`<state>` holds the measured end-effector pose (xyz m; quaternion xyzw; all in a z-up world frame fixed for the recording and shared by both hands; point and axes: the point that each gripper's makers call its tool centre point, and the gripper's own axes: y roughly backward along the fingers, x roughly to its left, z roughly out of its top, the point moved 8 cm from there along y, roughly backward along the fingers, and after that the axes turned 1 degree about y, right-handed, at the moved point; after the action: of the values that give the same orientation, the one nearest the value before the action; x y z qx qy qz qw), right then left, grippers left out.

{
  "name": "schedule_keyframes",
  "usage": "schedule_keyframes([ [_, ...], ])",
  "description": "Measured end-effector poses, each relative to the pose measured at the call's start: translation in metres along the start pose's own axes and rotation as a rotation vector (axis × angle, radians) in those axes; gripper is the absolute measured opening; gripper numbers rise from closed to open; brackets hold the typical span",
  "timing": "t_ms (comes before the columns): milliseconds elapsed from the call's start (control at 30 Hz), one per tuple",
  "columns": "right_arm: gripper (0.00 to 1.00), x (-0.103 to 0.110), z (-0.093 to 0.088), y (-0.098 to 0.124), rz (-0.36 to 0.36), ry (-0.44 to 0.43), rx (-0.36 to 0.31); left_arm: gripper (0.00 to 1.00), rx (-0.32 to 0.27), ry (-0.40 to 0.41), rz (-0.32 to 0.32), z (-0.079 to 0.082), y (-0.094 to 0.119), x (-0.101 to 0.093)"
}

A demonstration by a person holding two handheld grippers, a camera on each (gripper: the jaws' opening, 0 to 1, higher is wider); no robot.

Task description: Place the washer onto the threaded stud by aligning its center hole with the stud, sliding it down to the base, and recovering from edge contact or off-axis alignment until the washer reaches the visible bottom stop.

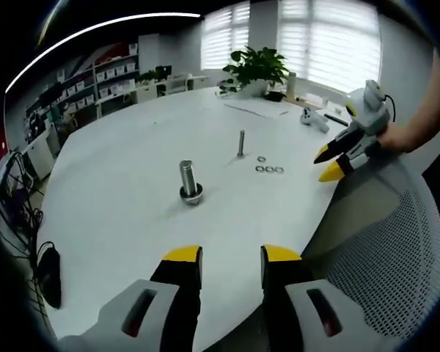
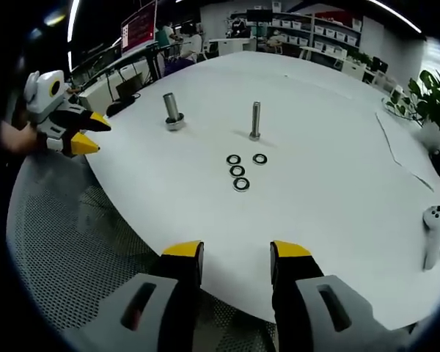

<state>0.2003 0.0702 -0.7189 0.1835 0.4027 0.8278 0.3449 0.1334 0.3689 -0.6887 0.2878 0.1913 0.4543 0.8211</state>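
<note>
A slim threaded stud [image 1: 241, 143] [image 2: 255, 121] stands upright on the white table [image 1: 132, 220] [image 2: 337, 169]. Several dark washers [image 1: 269, 169] [image 2: 237, 171] lie flat in a small cluster just beside it. A thicker bolt on a round base [image 1: 190, 182] [image 2: 172, 110] stands apart from the stud. My left gripper [image 1: 231, 257] [image 2: 95, 136] hovers at the table's near edge, open, with nothing between its jaws. My right gripper [image 2: 236, 253] [image 1: 328, 164], held by a hand, is also open and holds nothing, a short way off the washers.
A mesh chair back [image 1: 381, 249] [image 2: 66, 242] sits between the grippers and the table edge. A white controller [image 1: 314, 117] [image 2: 434, 227] and a potted plant [image 1: 257, 70] stand at the table's far side. Cables and a dark object [image 1: 48, 275] lie off the table.
</note>
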Motion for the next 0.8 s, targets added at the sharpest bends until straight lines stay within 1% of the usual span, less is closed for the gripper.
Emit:
schedule_keyframes([
  [100,0.39,0.0006,0.0,-0.0002,0.001,0.011,0.0,0.3,-0.002,-0.006,0.001,0.0002,0.0002,-0.0003],
  [200,0.39,0.0002,0.0001,-0.0001,0.001,0.003,-0.004,0.3,-0.003,-0.002,0.007,-0.0001,0.0005,0.0005],
  [300,0.39,0.0006,0.0019,0.001,0.015,-0.015,-0.03,0.3,0.003,0.005,0.011,-0.0011,0.0004,0.0013],
  [467,0.39,-0.0013,0.0028,0.0009,0.006,-0.011,-0.027,0.3,0.008,-0.007,0.005,0.0004,-0.0013,0.0002],
  [500,0.39,-0.0013,0.0016,-0.0006,0.005,-0.007,-0.022,0.3,0.004,-0.008,0.003,0.0004,-0.0019,-0.0002],
  [533,0.38,-0.002,0.0015,-0.0001,0.0,-0.001,-0.002,0.3,0.017,-0.01,0.0,0.0001,-0.0022,-0.0008],
  [567,0.38,-0.0022,0.003,0.0004,0.002,-0.001,-0.028,0.3,0.013,-0.009,0.001,0.0006,-0.0018,-0.0009],
  [600,0.38,-0.0026,0.0025,0.0005,0.004,-0.005,-0.021,0.3,0.008,-0.01,0.001,0.0009,-0.0018,-0.0007],
  [667,0.38,-0.0018,0.0012,0.0007,0.004,0.003,-0.005,0.3,0.017,-0.001,0.003,-0.0001,-0.0026,0.0006],
  [733,0.38,-0.0006,0.0026,0.0011,0.011,0.003,-0.019,0.3,0.018,0.002,0.001,-0.0002,-0.0024,0.0004],
  [800,0.38,-0.0017,0.0023,0.0006,0.008,0.002,-0.017,0.3,0.02,0.0,0.003,0.0,-0.0026,0.0003],
])
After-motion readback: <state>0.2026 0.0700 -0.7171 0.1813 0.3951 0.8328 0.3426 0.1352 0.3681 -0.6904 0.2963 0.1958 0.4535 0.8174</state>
